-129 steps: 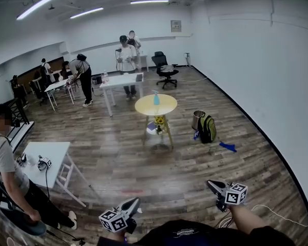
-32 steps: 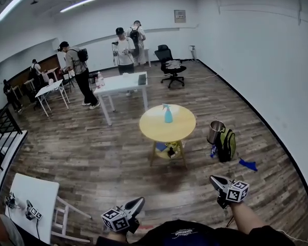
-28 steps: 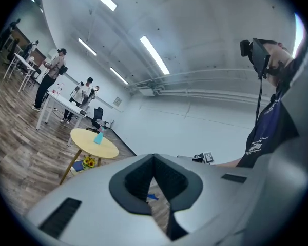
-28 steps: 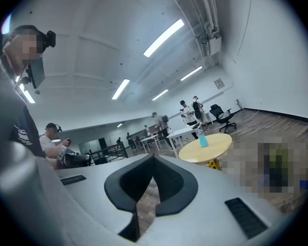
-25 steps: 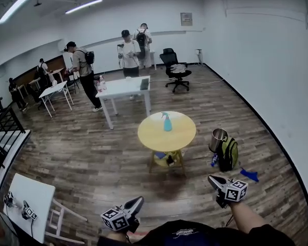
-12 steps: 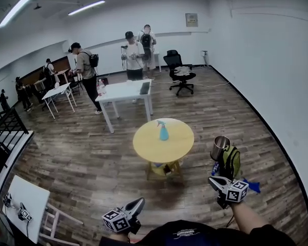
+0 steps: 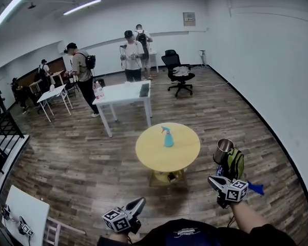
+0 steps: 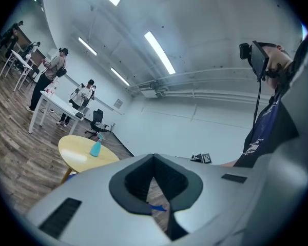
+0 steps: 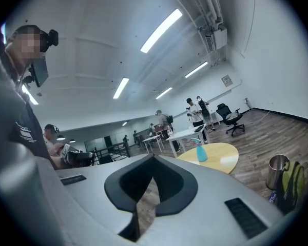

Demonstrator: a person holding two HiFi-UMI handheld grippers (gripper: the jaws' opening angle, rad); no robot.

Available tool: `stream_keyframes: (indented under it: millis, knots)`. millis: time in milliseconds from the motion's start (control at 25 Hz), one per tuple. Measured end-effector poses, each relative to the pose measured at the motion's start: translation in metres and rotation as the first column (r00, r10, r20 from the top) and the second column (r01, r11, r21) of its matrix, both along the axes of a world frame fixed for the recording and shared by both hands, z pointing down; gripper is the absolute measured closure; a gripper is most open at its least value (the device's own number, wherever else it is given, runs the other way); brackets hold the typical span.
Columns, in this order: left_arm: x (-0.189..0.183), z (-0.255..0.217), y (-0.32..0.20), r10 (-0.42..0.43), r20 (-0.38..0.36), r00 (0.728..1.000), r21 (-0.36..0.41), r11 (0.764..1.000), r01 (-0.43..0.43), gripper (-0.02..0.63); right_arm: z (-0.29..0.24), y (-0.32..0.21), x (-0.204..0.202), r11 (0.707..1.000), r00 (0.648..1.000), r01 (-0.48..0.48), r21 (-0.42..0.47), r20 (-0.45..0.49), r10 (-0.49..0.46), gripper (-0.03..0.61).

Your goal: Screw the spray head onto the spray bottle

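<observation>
Nothing gripped yet, spray bottle (image 7: 168, 137) waiting on the round table (image 7: 184, 155)
The left gripper (image 7: 138, 203) has its jaws together on nothing, low by the person's body; well ahead, the blue spray bottle stands upright near the middle of the yellow table, a spray head seemingly on top, too small to tell if screwed down; the right gripper (image 7: 212, 181) is likewise closed and empty, so approach, grip and screwing all appear left

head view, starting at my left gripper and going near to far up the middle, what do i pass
left gripper → round yellow table with the spray bottle standing on it → white table → person in a white shirt
</observation>
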State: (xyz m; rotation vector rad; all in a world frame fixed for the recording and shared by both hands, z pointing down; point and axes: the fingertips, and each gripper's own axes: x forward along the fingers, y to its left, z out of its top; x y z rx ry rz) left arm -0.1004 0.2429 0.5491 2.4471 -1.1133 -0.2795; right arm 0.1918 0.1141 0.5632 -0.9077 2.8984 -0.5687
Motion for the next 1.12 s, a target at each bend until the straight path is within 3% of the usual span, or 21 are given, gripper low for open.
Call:
stream_keyframes:
  millis: [280, 600, 800, 1120]
  knots:
    - [-0.093, -0.008, -0.068, 0.044, 0.034, 0.998, 0.013, 0.999, -0.045, 0.601, -0.01, -0.059, -0.09, 0.999, 0.999, -0.045, 0.015, 0.018, 0.045, 0.558]
    - [-0.144, 0.014, -0.125, 0.069, 0.038, 0.997, -0.02, 0.997, -0.069, 0.601, 0.019, -0.109, -0.139, 0.997, 0.997, -0.071, -0.02, 0.011, 0.072, 0.552]
    - [-0.122, 0.032, -0.175, 0.067, 0.045, 0.997, -0.047, 0.997, -0.065, 0.601, 0.036, -0.16, -0.115, 0.997, 0.998, -0.067, -0.039, 0.011, 0.068, 0.552]
    - [-0.036, 0.008, -0.282, -0.028, 0.035, 0.999, -0.014, 0.999, 0.029, 0.601, 0.027, -0.29, -0.035, 0.999, 1.0, 0.022, -0.032, 0.019, -0.021, 0.551]
